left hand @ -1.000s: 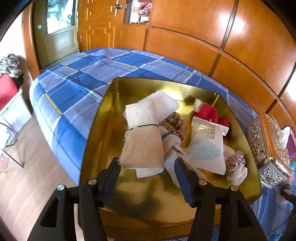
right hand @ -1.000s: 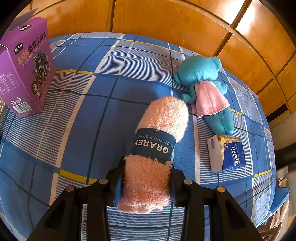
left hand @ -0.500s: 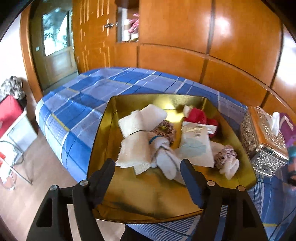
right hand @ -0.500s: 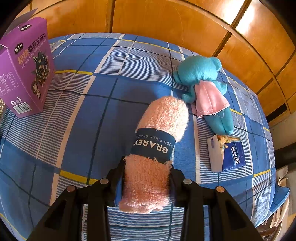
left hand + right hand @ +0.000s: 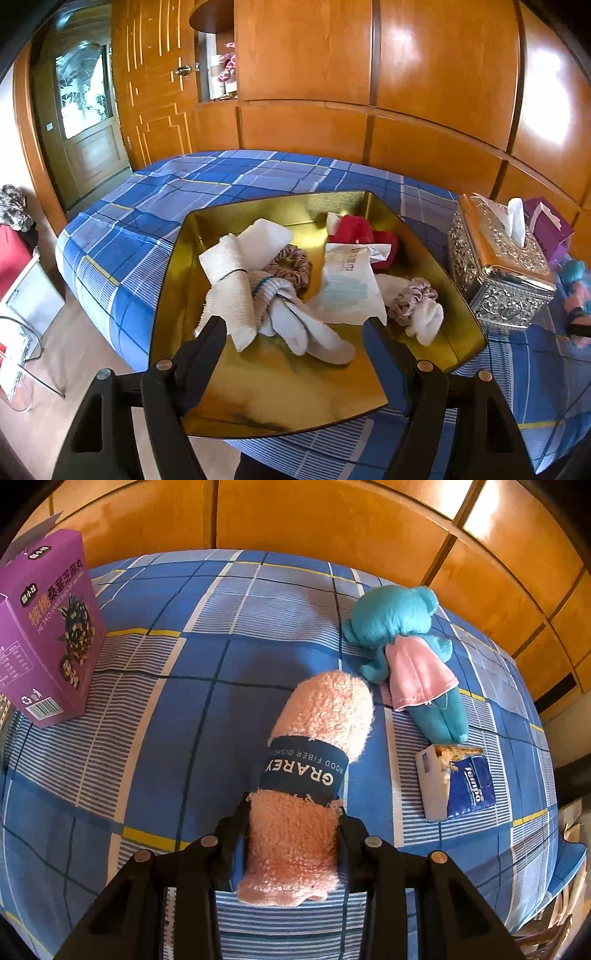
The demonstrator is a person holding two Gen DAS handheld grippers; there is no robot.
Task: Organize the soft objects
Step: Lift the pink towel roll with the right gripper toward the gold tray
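Note:
In the left wrist view, a gold tray (image 5: 280,398) on the blue checked bed holds a beige rolled cloth (image 5: 229,291), a white cloth (image 5: 306,325), two scrunchies (image 5: 291,264), a red cloth (image 5: 354,230) and a wet-wipe packet (image 5: 349,284). My left gripper (image 5: 293,328) is open and empty, above the tray's near side. In the right wrist view, my right gripper (image 5: 293,812) is shut on a pink rolled towel (image 5: 310,775) with a dark blue band, lying on the bed.
A silver tissue box (image 5: 495,266) stands right of the tray. A purple carton (image 5: 44,627) stands at the left of the right wrist view. A teal plush toy (image 5: 406,657) and a blue tissue pack (image 5: 454,779) lie right of the towel. Wooden wall panels stand behind the bed.
My left gripper has pulled back and up from the tray and its jaws have opened wider. My right gripper and the pink towel have not moved.

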